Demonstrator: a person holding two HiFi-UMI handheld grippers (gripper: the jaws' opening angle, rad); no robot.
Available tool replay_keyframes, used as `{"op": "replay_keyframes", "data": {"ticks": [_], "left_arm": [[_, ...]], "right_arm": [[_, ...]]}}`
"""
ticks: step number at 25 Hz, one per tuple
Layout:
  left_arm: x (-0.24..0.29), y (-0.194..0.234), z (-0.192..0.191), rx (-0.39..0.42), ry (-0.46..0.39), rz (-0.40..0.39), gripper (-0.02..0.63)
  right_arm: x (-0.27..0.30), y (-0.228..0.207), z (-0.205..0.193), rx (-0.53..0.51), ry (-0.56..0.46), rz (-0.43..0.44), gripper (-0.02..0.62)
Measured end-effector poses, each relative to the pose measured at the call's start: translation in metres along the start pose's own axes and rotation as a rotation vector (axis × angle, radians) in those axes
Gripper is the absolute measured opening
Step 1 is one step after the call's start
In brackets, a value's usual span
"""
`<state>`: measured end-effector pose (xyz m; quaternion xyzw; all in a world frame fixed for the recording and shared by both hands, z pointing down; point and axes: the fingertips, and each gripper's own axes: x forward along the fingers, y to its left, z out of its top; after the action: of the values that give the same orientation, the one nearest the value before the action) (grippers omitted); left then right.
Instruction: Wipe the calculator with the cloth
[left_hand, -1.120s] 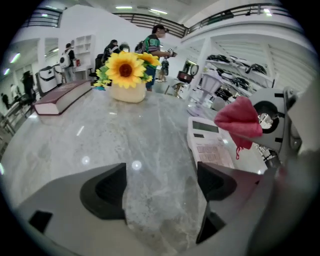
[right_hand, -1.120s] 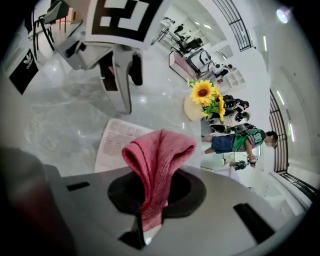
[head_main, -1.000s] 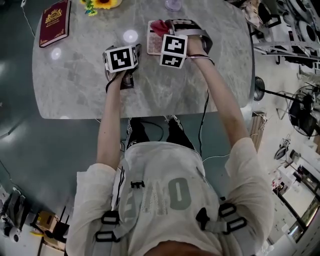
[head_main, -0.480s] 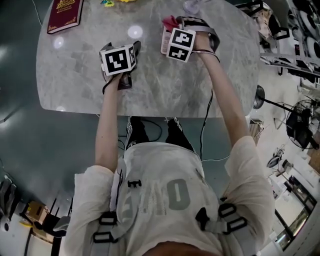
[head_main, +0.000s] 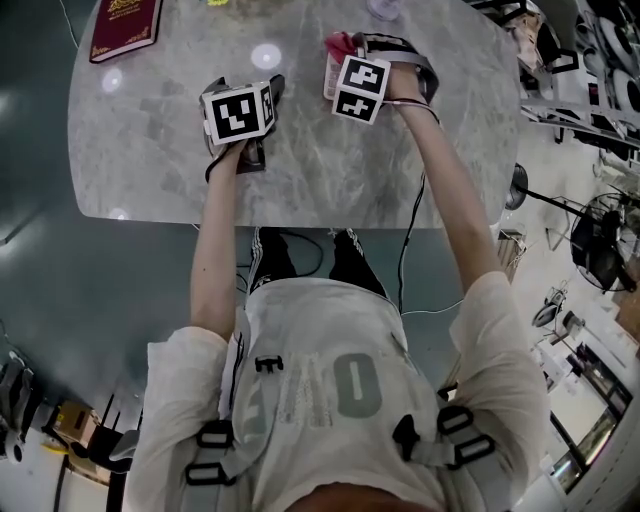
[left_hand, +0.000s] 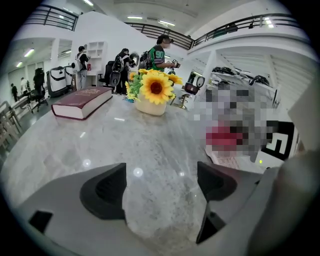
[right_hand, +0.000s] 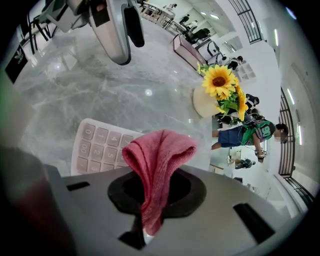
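Observation:
A pale calculator (right_hand: 102, 147) lies flat on the marble table (head_main: 150, 150), just beyond my right gripper's jaws. In the head view only a strip of the calculator (head_main: 329, 75) shows beside the right marker cube. My right gripper (right_hand: 155, 187) is shut on a red cloth (right_hand: 157, 160), whose folded end stands up over the calculator's near edge. From above, the cloth (head_main: 340, 42) peeks out past the right gripper (head_main: 345, 55). My left gripper (left_hand: 160, 187) is open over bare marble, left of the calculator (left_hand: 232, 161); it holds nothing.
A sunflower vase (left_hand: 152, 95) stands at the far side of the table. A dark red book (head_main: 125, 25) lies at the far left. The left gripper (right_hand: 115, 30) hangs over the marble beyond the calculator. People stand in the hall behind the table.
The head view has shifted a little up the table. The left gripper has drawn slightly back and left relative to the calculator; the right gripper still holds the cloth at the calculator.

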<state>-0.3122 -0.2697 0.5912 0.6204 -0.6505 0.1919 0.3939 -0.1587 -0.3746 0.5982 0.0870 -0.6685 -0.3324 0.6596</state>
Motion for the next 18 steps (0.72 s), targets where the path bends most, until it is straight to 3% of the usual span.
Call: {"op": "replay_keyframes", "data": {"ticks": [11, 18], "left_arm": [[-0.004, -0.008, -0.004, 0.038, 0.002, -0.024, 0.448], [-0.01, -0.015, -0.006, 0.043, -0.012, -0.038, 0.448]], "right_arm": [[-0.014, 0.03, 0.008, -0.028, 0.003, 0.016, 0.052], [-0.034, 0.067, 0.018, -0.03, -0.016, 0.077, 0.052]]}}
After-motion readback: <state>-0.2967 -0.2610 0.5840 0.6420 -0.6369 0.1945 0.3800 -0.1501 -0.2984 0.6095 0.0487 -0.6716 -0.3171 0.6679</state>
